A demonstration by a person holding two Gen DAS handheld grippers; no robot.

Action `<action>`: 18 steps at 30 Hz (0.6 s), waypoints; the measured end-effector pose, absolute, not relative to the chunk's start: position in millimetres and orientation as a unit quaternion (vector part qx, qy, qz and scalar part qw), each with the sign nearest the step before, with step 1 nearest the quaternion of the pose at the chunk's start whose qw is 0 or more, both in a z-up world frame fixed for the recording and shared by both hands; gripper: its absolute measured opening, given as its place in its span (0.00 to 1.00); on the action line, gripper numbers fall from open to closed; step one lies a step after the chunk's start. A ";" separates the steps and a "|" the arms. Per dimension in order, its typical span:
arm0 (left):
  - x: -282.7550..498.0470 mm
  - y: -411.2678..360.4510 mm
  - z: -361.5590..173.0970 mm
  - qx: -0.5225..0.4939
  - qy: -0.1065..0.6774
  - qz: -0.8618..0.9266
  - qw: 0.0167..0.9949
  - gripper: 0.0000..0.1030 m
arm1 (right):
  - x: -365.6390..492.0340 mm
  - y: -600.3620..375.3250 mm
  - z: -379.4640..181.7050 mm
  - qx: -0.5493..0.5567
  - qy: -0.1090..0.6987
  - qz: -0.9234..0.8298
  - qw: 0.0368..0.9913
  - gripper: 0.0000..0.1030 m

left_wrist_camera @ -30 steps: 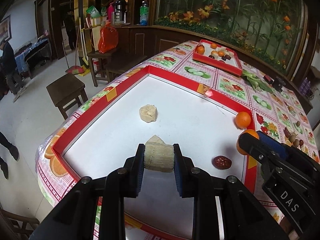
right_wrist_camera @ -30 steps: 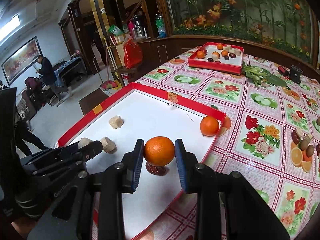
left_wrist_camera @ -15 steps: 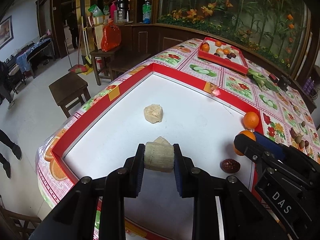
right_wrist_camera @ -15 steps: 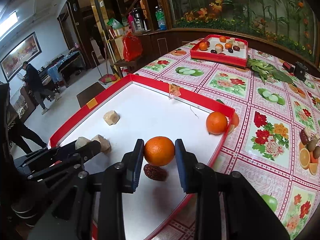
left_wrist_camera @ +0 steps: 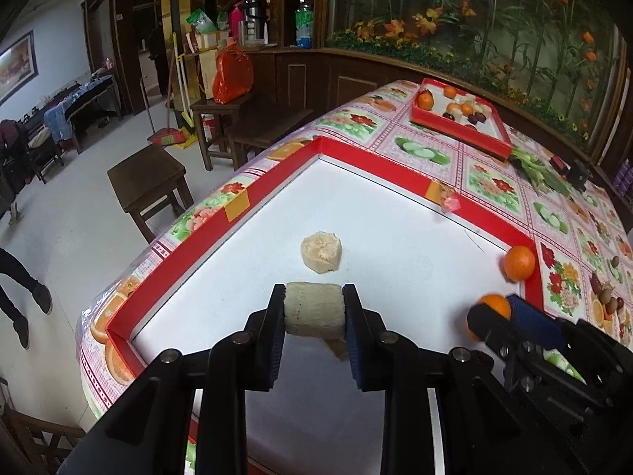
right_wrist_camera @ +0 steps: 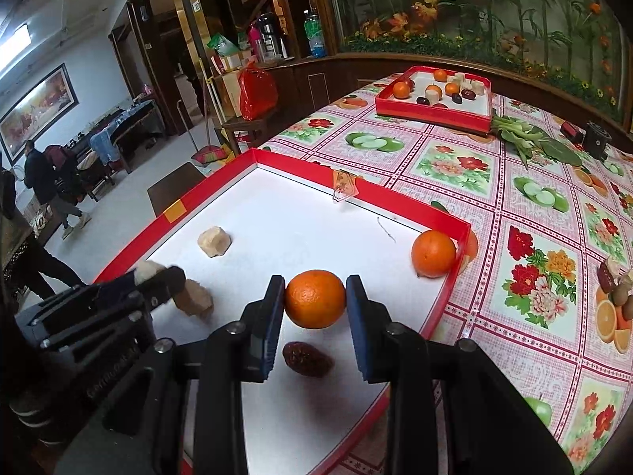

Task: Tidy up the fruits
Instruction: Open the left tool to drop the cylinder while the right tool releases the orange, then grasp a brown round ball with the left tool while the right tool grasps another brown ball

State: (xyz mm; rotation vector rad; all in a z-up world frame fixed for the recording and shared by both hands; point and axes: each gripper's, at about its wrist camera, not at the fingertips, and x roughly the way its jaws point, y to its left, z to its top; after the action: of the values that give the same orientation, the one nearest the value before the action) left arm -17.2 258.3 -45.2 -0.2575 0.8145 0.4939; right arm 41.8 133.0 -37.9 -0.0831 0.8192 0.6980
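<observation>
In the left wrist view the left tool (left_wrist_camera: 313, 318) sits low centre, its jaws opening, a pale sugarcane piece (left_wrist_camera: 313, 308) between its pads above the red-rimmed tray (left_wrist_camera: 277, 176). In the right wrist view the right tool (right_wrist_camera: 315, 301), low centre, clamps an orange (right_wrist_camera: 315, 299); a date (right_wrist_camera: 307, 358) lies below.

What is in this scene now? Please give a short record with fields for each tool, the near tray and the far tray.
left tool: jaws opening, pale fibrous chunk between the pads
right tool: shut on an orange
near tray: second orange in the corner, dark red date, two more pale chunks
far tray: mixed oranges, dates, pale pieces
</observation>
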 end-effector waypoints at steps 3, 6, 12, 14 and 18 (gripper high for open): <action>-17.0 259.0 -44.5 -0.111 0.399 0.256 0.874 0.59 | 44.6 136.5 -41.2 -0.043 0.398 0.328 0.855 0.34; -20.5 261.1 -40.8 -0.116 0.396 0.266 0.871 0.80 | 45.6 140.3 -46.5 -0.051 0.415 0.331 0.846 0.34; -29.2 247.5 -27.4 -0.117 0.374 0.262 0.882 0.80 | 40.4 126.8 -35.0 -0.051 0.401 0.331 0.853 0.49; -31.3 235.3 -21.5 -0.114 0.358 0.254 0.891 0.80 | 38.4 113.9 -26.6 -0.046 0.389 0.327 0.860 0.51; -23.5 203.4 -15.4 -0.107 0.346 0.214 0.907 0.80 | 33.3 55.7 -10.5 -0.030 0.352 0.295 0.888 0.51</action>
State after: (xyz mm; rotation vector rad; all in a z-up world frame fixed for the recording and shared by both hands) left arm -23.5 203.4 -15.4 -0.2208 0.7150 0.4428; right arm 33.3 55.7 -10.5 -0.0618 0.7307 0.6132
